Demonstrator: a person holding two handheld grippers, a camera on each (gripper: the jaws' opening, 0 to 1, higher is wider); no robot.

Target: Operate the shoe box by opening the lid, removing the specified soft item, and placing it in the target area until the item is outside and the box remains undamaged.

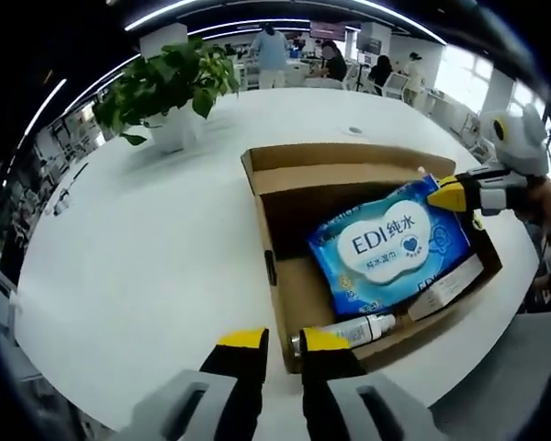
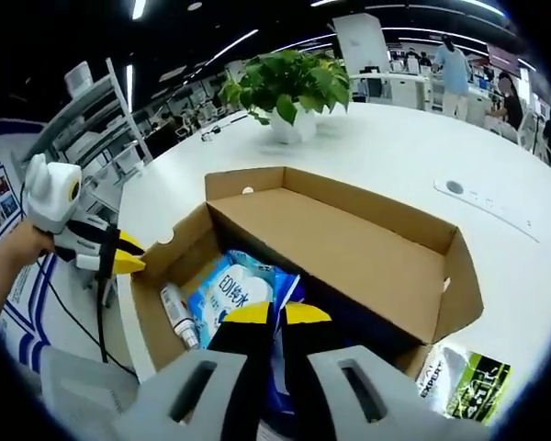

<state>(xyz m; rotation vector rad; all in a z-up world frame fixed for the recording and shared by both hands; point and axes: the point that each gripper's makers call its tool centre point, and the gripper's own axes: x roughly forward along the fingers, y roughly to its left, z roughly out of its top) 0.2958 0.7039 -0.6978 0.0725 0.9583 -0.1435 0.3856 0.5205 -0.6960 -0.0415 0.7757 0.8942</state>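
An open cardboard shoe box lies on the white table, its lid folded back. Inside it lies a blue wet-wipes pack. My right gripper is shut on the pack's edge, which rises between the jaws. In the left gripper view the right gripper reaches in from the right onto the pack's far corner. My left gripper hovers just outside the box's near corner, jaws a little apart and holding nothing. In the right gripper view the left gripper sits by the box's left wall.
A small white spray bottle and a flat white carton lie in the box beside the pack. A potted plant stands behind the box. A green-and-black packet lies on the table. People sit far behind.
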